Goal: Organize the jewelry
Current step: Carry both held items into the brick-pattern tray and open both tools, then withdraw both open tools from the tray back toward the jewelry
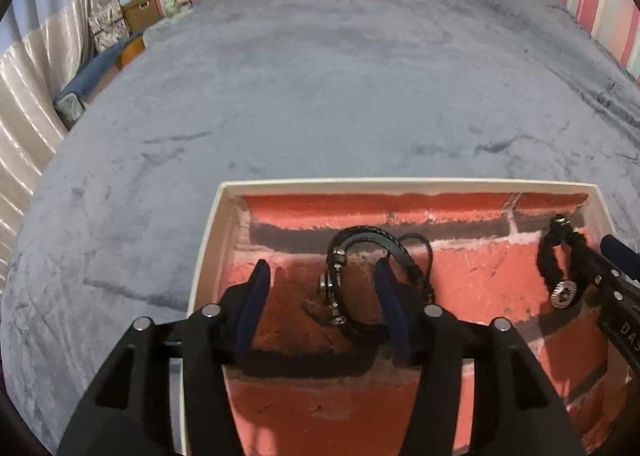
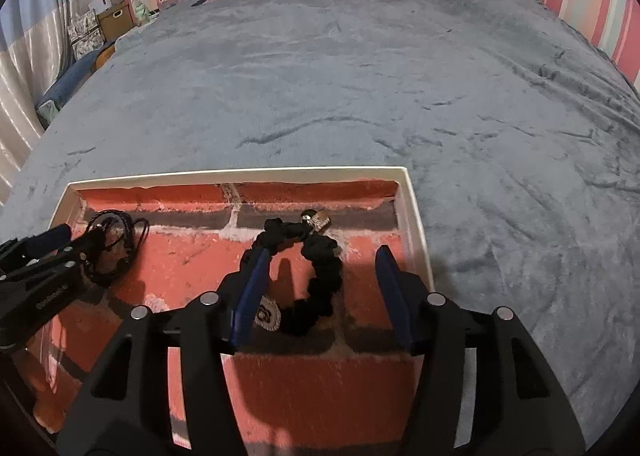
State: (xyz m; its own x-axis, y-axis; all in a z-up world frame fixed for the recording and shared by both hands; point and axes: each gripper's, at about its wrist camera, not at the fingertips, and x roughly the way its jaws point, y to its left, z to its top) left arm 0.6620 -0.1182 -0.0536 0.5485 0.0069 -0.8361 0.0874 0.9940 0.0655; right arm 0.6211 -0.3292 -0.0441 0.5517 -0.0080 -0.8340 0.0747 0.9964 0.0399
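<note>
Left wrist view shows a wide grey plush blanket [image 1: 320, 96] covering a bed, and on it a shallow white cardboard box with a red brick-print lining [image 1: 400, 185]. Your left gripper [image 1: 322, 296] hangs spread wide inside the box, gripping nothing; a black braided leather bracelet with metal beads [image 1: 360, 268] lies between its fingers. Your right gripper [image 2: 322, 280] is also spread and empty, a black ruffled fabric bracelet with a silver charm [image 2: 320, 276] lying between its blue pads [image 2: 250, 296]. Closing now could snag thin cords or drag the loose lining. The box wall just beside your right finger crowds that grasp.
</note>
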